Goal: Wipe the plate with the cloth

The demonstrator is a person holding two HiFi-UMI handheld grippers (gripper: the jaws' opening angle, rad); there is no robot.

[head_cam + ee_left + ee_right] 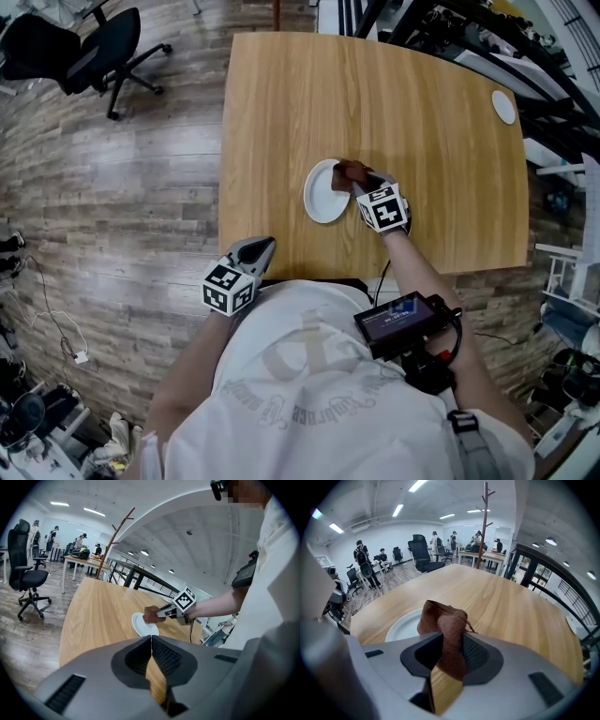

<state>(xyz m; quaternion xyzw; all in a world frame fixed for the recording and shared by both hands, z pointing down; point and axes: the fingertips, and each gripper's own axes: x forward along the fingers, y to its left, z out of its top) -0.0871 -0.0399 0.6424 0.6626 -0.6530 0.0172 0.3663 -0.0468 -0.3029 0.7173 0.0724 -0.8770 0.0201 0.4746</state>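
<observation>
A white plate (323, 192) lies on the wooden table (422, 112) near its front middle. My right gripper (359, 180) is shut on a bunched brown cloth (352, 172), which hangs over the plate's right rim. In the right gripper view the cloth (446, 629) fills the jaws, with the plate (404, 626) just beyond and to the left. My left gripper (261, 250) is shut and empty at the table's front edge, left of the plate. The left gripper view shows the plate (142, 626), the cloth (151, 614) and my right gripper (158, 614) ahead.
A small white disc (504, 106) lies at the table's far right corner. A black office chair (89, 47) stands on the wood floor at the left. Dark metal frames (487, 37) crowd the back right. People sit and stand at far desks (375, 559).
</observation>
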